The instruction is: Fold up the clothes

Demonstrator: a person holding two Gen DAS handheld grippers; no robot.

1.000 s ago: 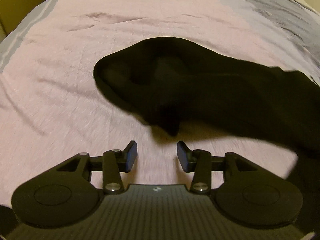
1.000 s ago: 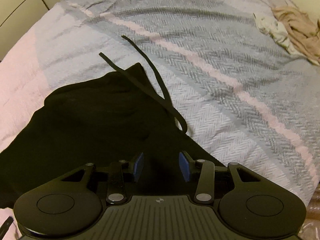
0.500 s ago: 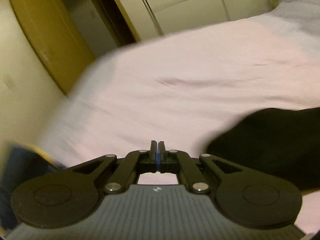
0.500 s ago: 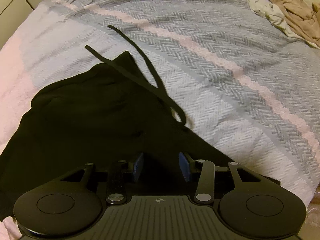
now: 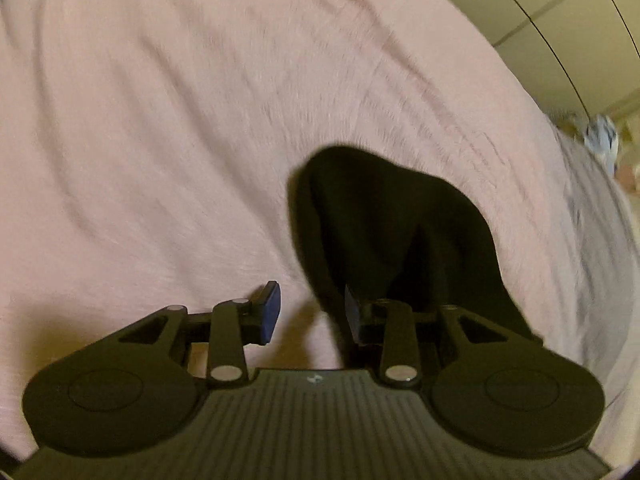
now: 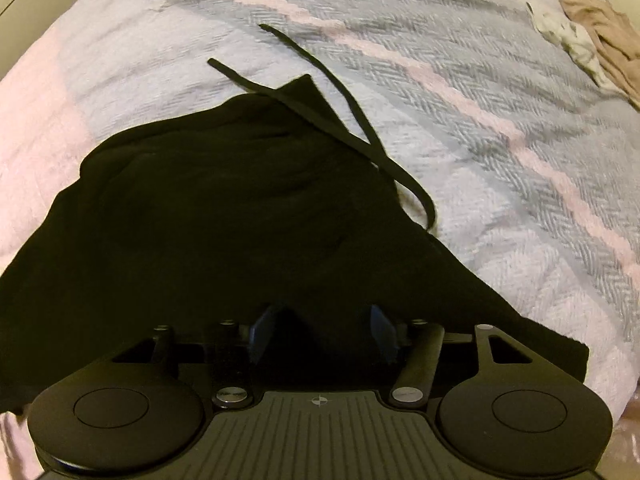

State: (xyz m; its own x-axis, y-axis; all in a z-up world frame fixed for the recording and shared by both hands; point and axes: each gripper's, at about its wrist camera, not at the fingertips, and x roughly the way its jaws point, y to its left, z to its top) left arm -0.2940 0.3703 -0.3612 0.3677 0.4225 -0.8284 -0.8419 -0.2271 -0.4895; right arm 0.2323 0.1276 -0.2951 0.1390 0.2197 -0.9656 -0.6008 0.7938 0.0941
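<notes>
Left wrist view shows the left claw [image 5: 308, 312] released, its blue pads apart over the pink part of the bed [image 5: 160, 140]. One end of the black garment [image 5: 392, 232] lies just ahead of it, and the dark cloth comes close to the right-side pad; whether it touches the pad is hard to say, because the picture is blurred.

In the right wrist view the right claw [image 6: 320, 334] is also released, with its pads wide apart and low over the same black garment [image 6: 208, 216]. The garment is spread in a rough, bunched shape across the border between the pink part and the grey herringbone part of the blanket [image 6: 500, 168]. Two thin black strings [image 6: 348, 128] come out from its far edge and lie loose on the grey part.

The garment is not in a neat folded shape now, so the step in hand seems to be taking hold of it at two places. The next move probably calls for each claw to find a real edge or corner, not a middle wrinkle.

The black cloth shows almost no seams or layers, so its kind and its edges are difficult to read. Its near part is hidden under the right claw. Some light and beige clothes [image 6: 592, 40] lie far away at the corner, partly cut off.
</notes>
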